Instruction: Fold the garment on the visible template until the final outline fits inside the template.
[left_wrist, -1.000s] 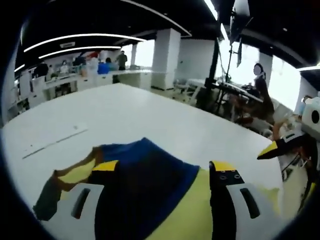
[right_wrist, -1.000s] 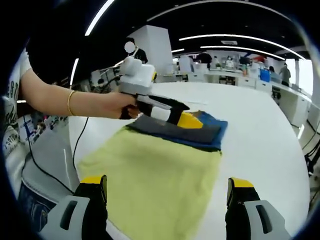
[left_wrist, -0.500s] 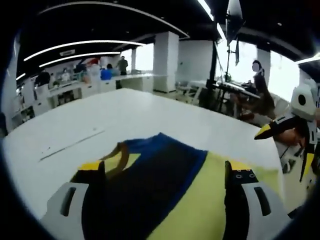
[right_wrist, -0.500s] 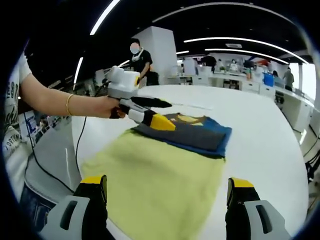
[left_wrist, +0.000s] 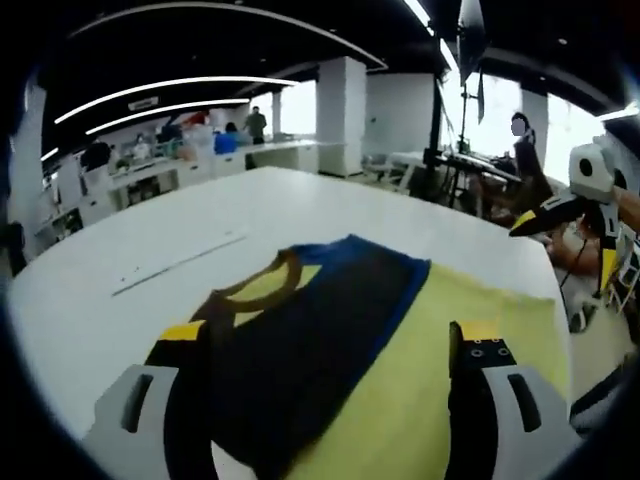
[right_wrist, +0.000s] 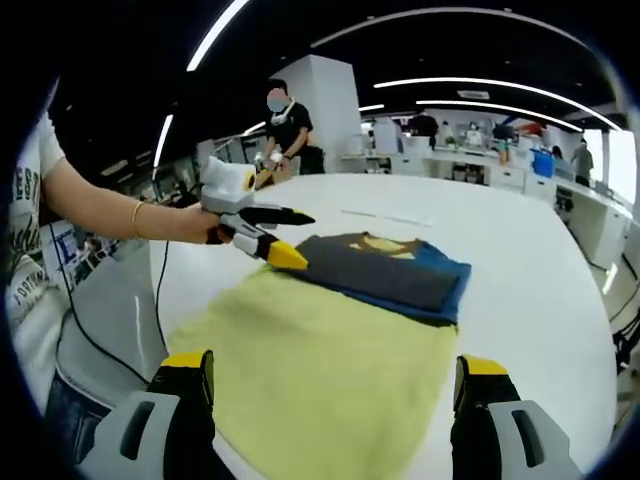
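I am working over a broad white table (right_wrist: 540, 260) in a big open office: white columns, long curved strips of ceiling light, rows of desks along the far side with people at them, and bright windows. In the left gripper view a stand with dark equipment is rising beyond the table's far edge. A thin pale strip (left_wrist: 180, 265) is lying on the tabletop, apart from the cloth.

The garment (right_wrist: 385, 275), dark grey with blue edging and a yellow-and-brown neck patch, is lying folded flat on the far end of the yellow template (right_wrist: 320, 370), its far edge reaching just past the yellow onto the white table.

I am holding my left gripper (right_wrist: 280, 238) in the air just beside the near corner of the garment, its yellow-tipped jaws parted and pinching nothing. My right gripper (right_wrist: 335, 385) is hovering over the near end of the template, jaws spread wide and empty.

My white sleeve is showing some dark lettering, but I cannot read it.
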